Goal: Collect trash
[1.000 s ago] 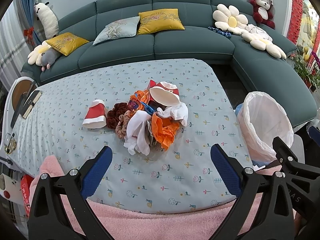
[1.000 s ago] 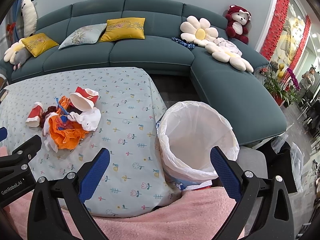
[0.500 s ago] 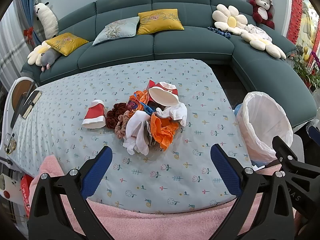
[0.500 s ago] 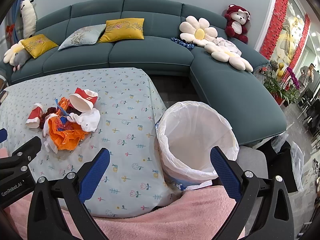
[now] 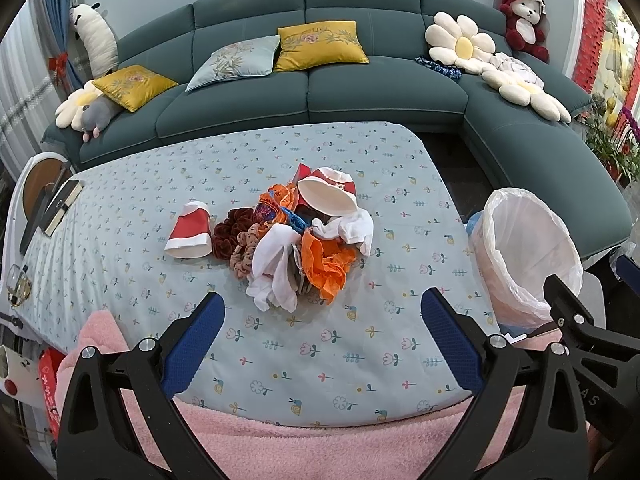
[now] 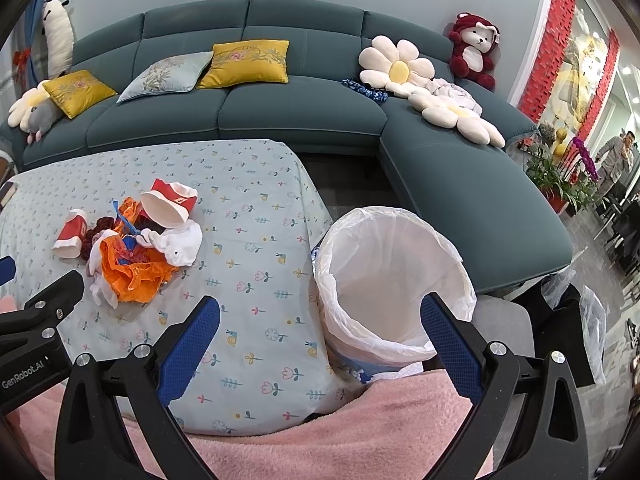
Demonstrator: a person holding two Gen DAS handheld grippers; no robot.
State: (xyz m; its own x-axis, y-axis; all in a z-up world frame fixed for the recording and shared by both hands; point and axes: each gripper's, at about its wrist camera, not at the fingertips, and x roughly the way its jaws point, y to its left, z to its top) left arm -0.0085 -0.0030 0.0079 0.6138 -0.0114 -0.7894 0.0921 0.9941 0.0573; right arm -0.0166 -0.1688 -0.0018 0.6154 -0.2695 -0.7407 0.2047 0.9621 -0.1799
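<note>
Almost nothing has changed over the last second: the trash pile (image 5: 292,248) sits in the same spot on the flowered table (image 5: 360,360), and both views have drifted only a hair. We read that as the opening of the task, with no piece collected yet.

We hold the left gripper (image 5: 322,330) low over the near edge of the table, its jaws spread wide and empty, aimed straight at the pile. The right gripper (image 6: 320,334) is likewise spread wide and holding nothing; it looks past the table's corner at the lined bin (image 6: 394,280), which stands just off the table's right end and appears empty as far as we can see inside.

Taking the pile as our landmark: it holds a crushed red-and-white cup (image 5: 326,196) at its far side, white cloth (image 5: 276,268) and orange tissue (image 5: 326,266) at its near side, and brown scrunchies (image 5: 234,238) on its left. A second red cup (image 5: 189,236) lies on its side just left of the pile, apart from it. The bin is well to the pile's right, and the teal sofa (image 5: 320,84) with its cushions lies beyond.

The cloth between us and the pile is bare, so nothing blocks the reach. The tangle itself is the likely trouble: one pinch may drag several pieces. A pink towel (image 5: 320,448) lies under both grippers at the near edge.
</note>
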